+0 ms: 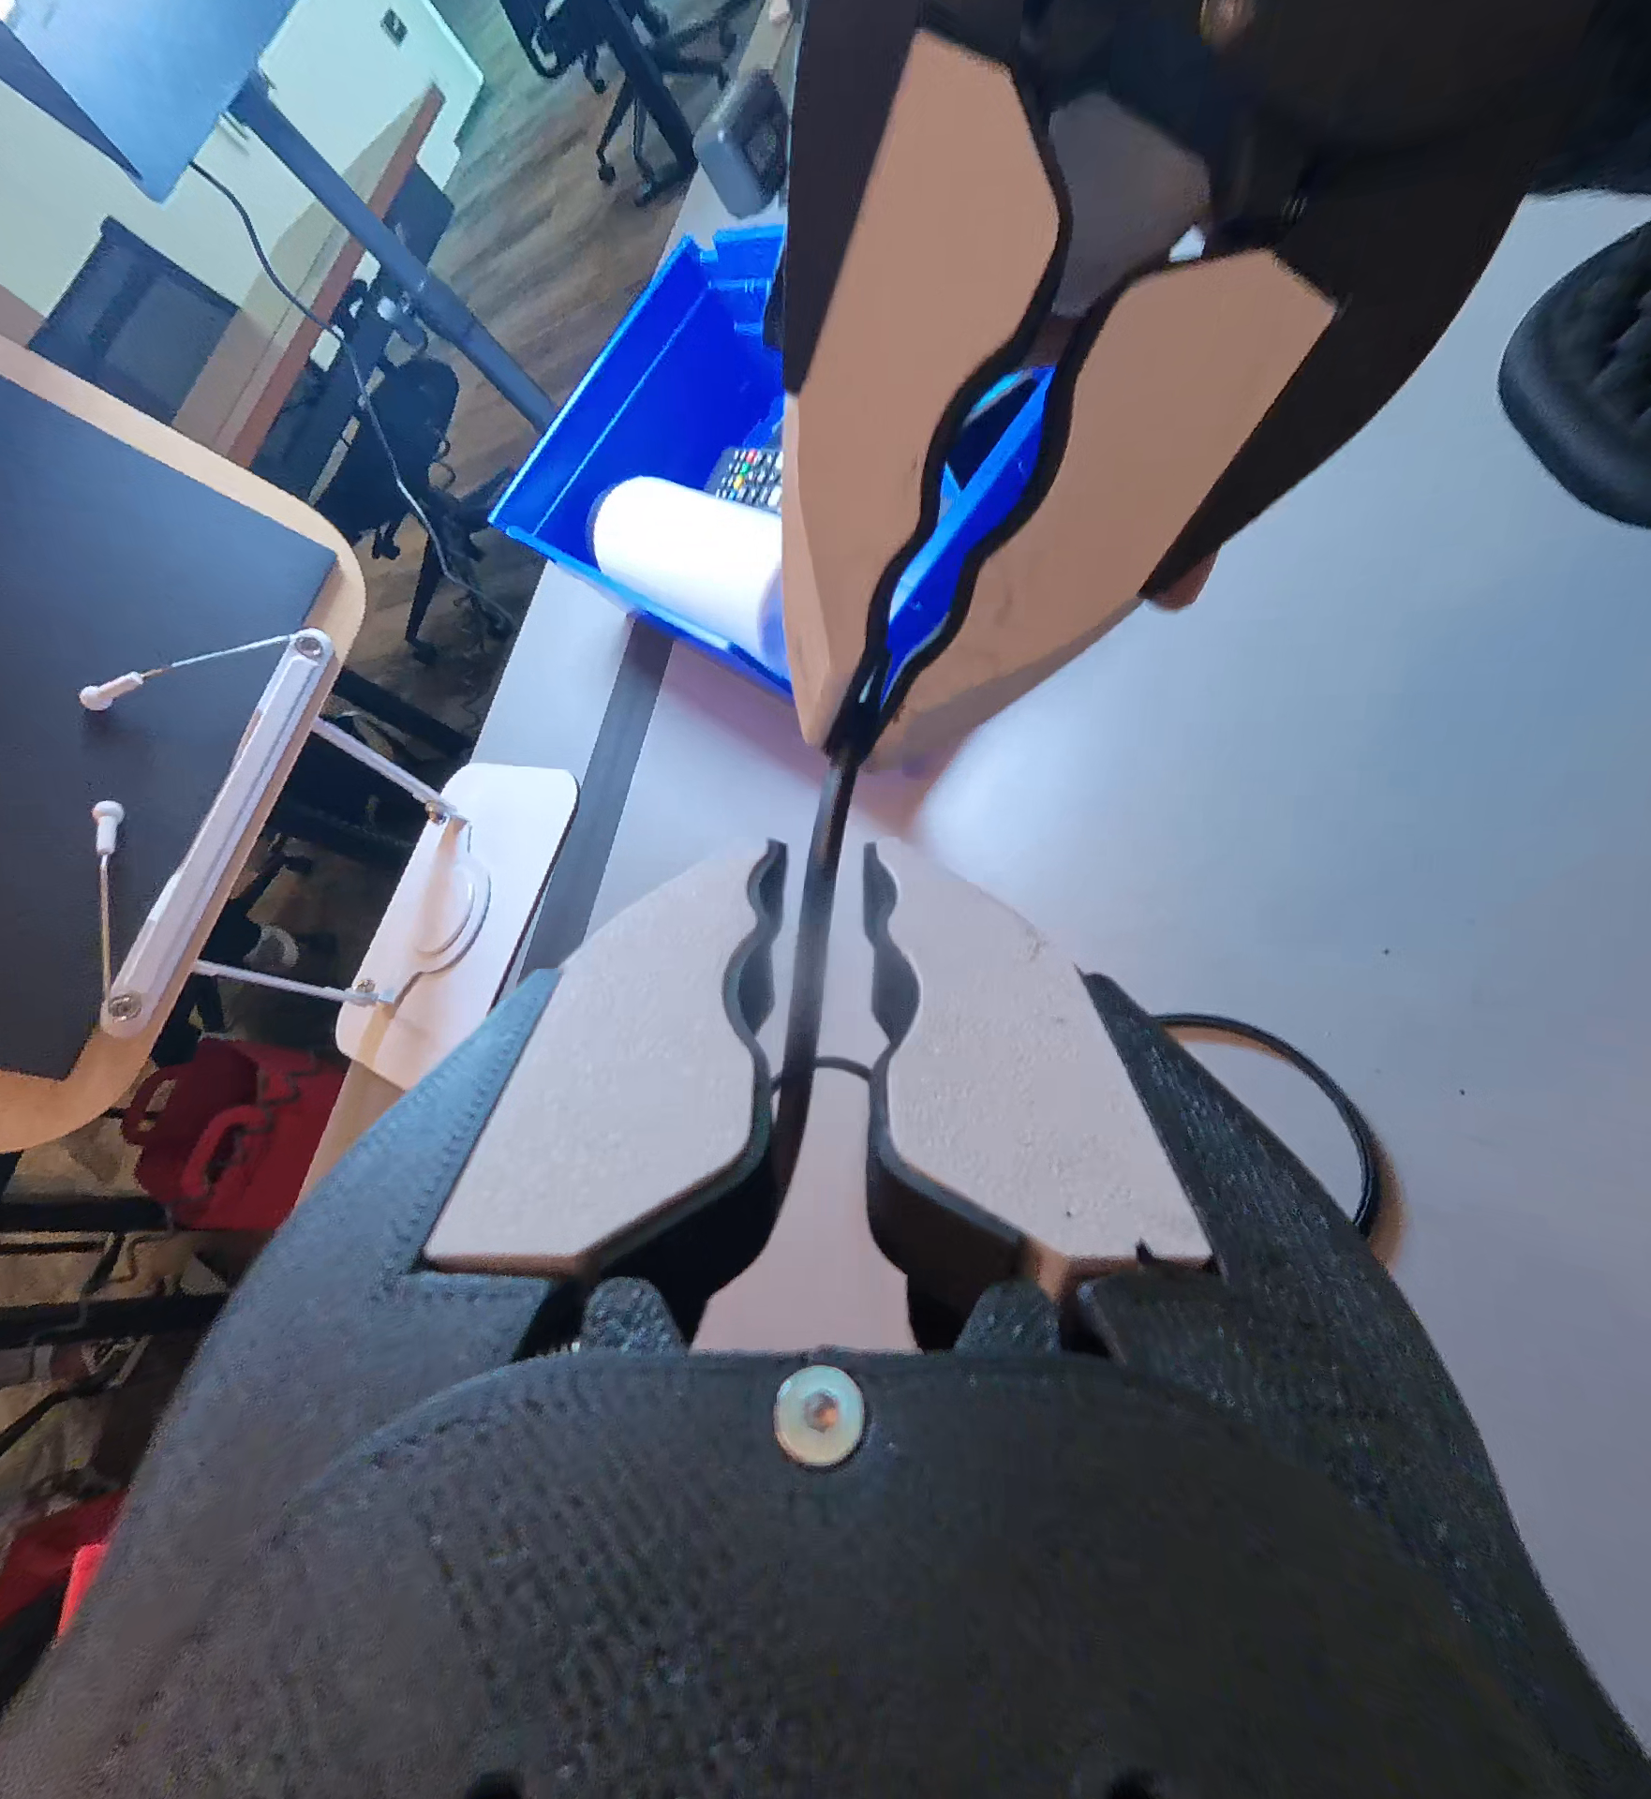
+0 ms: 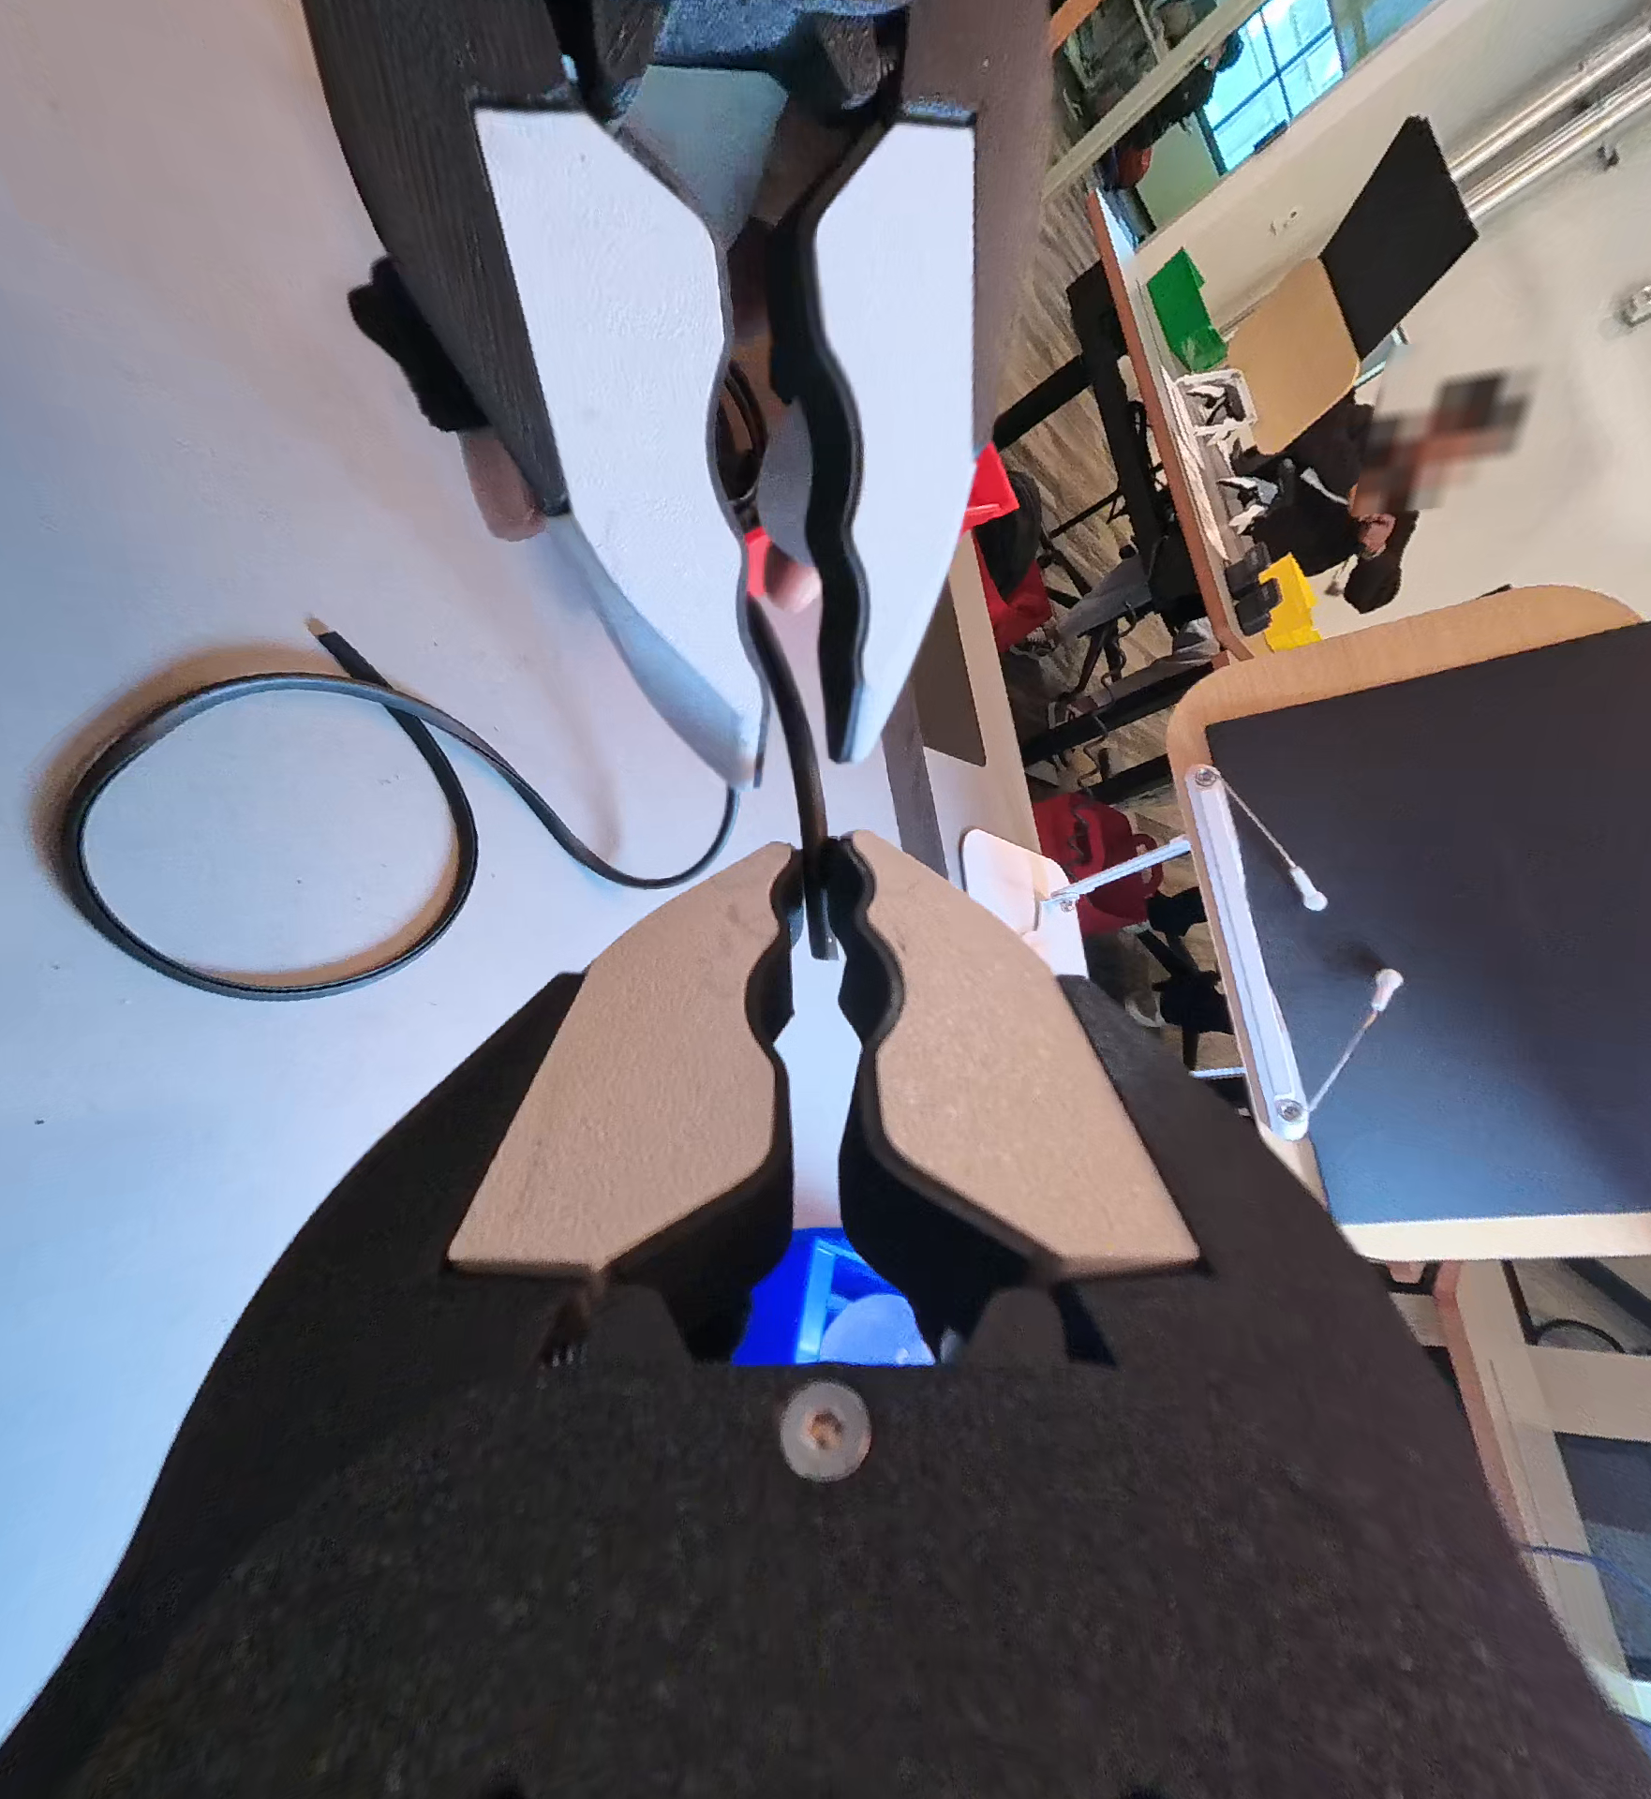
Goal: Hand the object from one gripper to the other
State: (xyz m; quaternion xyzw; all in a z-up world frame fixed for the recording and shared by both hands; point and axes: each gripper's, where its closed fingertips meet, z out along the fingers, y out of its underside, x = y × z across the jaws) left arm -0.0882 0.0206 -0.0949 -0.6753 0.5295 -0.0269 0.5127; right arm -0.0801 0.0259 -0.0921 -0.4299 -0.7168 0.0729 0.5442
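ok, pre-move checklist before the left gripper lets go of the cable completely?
1. Right gripper shut on the black cable: ok, its tips pinch the cable near the end.
2. Left gripper released: ok, its jaws stand apart with the cable running between them; a light touch on one pad cannot be ruled out.
3. Grip depth on the right: not ok, only the cable's end sits in the tips, so it may slip.
4. Rest of the cable free: ok, the loop lies loose on the white table, with no snag visible.
5. Blue bin out of the way: ok, it sits beyond the right gripper.
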